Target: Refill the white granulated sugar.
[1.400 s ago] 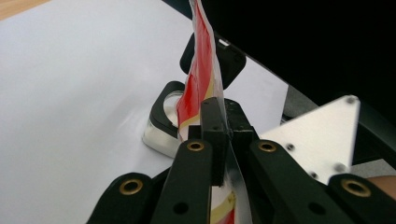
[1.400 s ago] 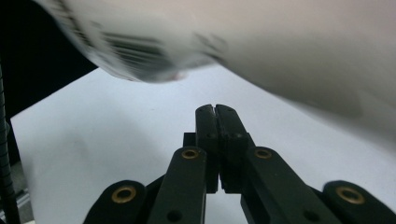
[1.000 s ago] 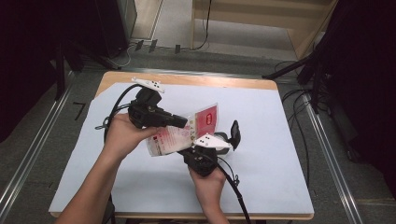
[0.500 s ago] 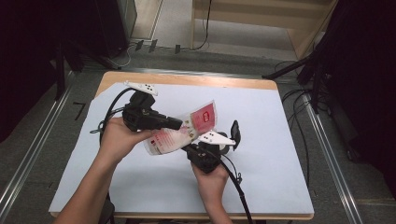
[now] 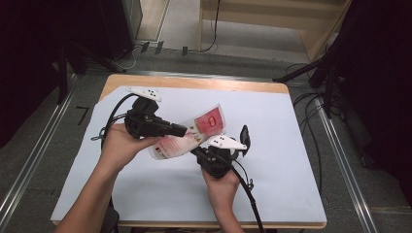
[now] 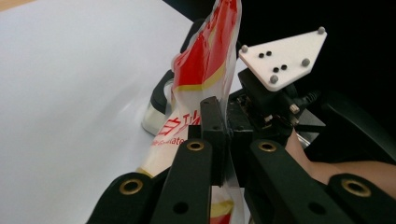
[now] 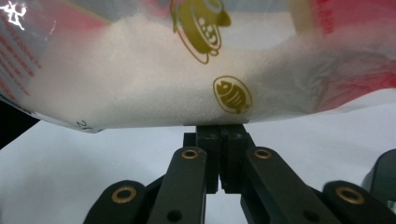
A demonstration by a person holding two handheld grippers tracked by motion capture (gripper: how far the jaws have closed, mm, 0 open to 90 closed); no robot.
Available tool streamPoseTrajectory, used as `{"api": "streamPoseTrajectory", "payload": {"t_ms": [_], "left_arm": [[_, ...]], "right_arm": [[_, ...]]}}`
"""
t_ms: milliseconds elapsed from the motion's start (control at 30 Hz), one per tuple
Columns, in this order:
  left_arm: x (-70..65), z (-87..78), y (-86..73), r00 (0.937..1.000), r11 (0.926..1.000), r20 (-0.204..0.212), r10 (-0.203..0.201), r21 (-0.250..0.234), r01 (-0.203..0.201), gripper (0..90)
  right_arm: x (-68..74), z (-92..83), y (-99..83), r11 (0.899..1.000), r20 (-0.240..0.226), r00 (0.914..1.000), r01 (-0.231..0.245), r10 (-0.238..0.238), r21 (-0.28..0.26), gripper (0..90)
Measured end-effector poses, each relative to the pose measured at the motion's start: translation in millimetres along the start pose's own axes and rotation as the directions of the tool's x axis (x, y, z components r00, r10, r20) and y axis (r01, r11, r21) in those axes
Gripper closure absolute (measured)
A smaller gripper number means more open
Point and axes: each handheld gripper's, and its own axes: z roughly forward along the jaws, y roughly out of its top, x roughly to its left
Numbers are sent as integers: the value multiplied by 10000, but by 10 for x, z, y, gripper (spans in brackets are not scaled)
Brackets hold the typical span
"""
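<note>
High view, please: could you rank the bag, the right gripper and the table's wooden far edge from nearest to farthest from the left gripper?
1. Bag: clamped in the left gripper.
2. Right gripper: just below, also gripping the bag.
3. Wooden far edge: top of the table.

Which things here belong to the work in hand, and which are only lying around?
In the work:
- packet of white powder
- left gripper, shut on the packet
- right gripper, shut on its edge

Lying about:
- black object on the white sheet

bag [image 5: 194, 136] above table [image 5: 291, 170] | between left claw [image 5: 182, 130], right claw [image 5: 197, 153]
</note>
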Motion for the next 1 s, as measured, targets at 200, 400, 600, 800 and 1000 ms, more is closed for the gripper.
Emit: {"api": "streamPoseTrajectory", "payload": {"t_ms": [200, 400, 600, 800, 1000], "left_arm": [[22, -13, -13, 9997, 9998, 252, -47, 182, 43, 900], [63, -18, -27, 9998, 9998, 181, -29, 174, 26, 900], [101, -81, -24, 9998, 9999, 96, -171, -1, 171, 900], [148, -200, -18, 9996, 9981, 185, -196, -578, 207, 900], [217, -250, -15, 9994, 9945, -83, -327, -995, 317, 900]], "right_arm": [[-12, -9, 23, 10000, 41, 10000, 30, -30, 79, 894], [-19, 0, 29, 9992, 14, 9998, 176, -177, 347, 900], [-6, 28, 43, 9965, -205, 9986, 490, -478, 676, 900], [-29, -20, 123, 9917, -404, 9953, 917, -884, 895, 900], [-65, -103, 180, 9872, -579, 9915, 1218, -1163, 1031, 900]]}}
